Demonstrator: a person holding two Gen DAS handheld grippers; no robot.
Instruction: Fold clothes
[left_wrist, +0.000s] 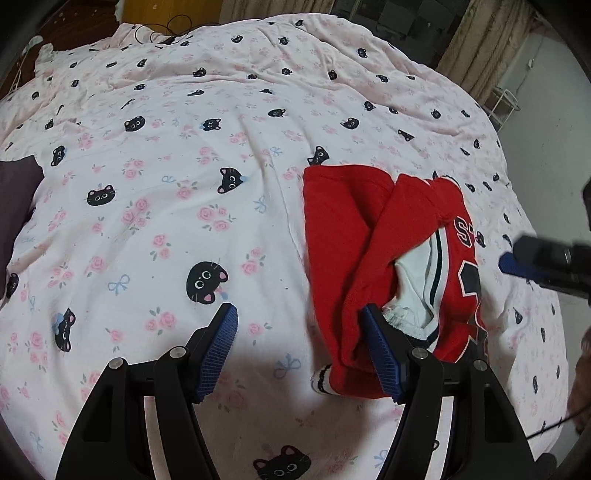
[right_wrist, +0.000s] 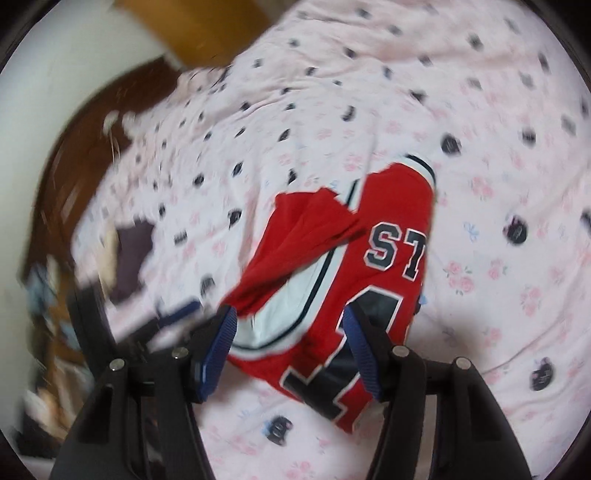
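While both grippers hang wide open and hold nothing, the left gripper (left_wrist: 299, 325) and right gripper (right_wrist: 290, 325) sit over a red jersey (left_wrist: 347, 229), maybe half-folded, on the cat-print bedsheet (left_wrist: 184, 110).

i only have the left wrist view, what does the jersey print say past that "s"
Observer: On the jersey the right wrist view shows "ST", with a large dark "1" below; the rest is folded under.
Operator: is the right hand-held gripper holding it
Observer: No. The right hand-held gripper is open over the "1", nothing between its pads.
Operator: anything else on the bed
Observer: That view is blurred, but it shows a brown headboard past the sheet.
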